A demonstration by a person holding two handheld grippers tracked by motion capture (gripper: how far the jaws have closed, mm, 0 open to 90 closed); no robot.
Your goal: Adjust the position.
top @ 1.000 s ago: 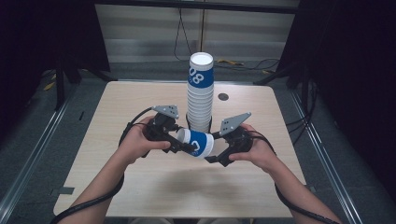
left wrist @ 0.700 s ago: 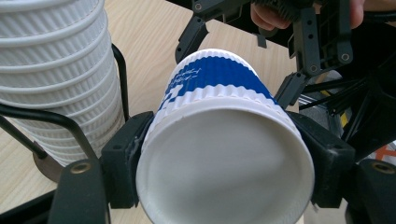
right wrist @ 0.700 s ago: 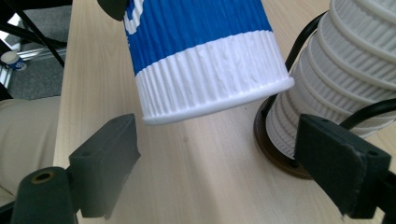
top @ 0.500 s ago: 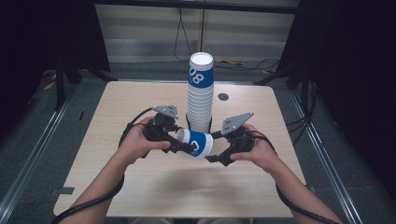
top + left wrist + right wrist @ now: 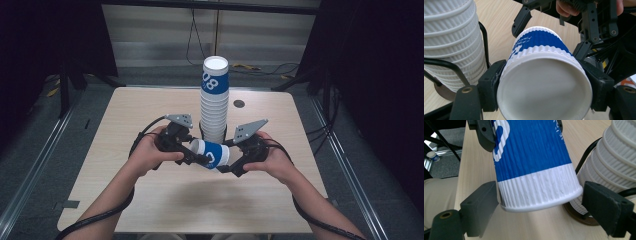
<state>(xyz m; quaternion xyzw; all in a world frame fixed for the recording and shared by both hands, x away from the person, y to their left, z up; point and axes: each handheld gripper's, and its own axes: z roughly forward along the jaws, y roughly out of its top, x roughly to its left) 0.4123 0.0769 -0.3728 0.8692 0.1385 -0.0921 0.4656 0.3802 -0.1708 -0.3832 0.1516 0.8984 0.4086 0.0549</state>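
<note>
A blue and white ribbed paper cup point(image 5: 211, 154) lies on its side in the air above the table, between my two grippers. My left gripper point(image 5: 192, 150) is shut on it; in the left gripper view both pads press the sides of the cup point(image 5: 541, 45) at its near white end. My right gripper point(image 5: 230, 159) is open around the cup's other end. In the right gripper view its left pad point(image 5: 482, 205) sits at the rim of the cup point(image 5: 531, 152), while the right pad stands clear of it. Just behind stands a tall stack of white cups point(image 5: 214, 100).
The stack point(image 5: 451, 37) stands in a black wire holder on a dark round base point(image 5: 579, 216). A small dark round hole point(image 5: 239, 103) sits in the wooden table point(image 5: 150, 200) behind the stack. Cables trail from both grippers. Dark floor and metal rails surround the table.
</note>
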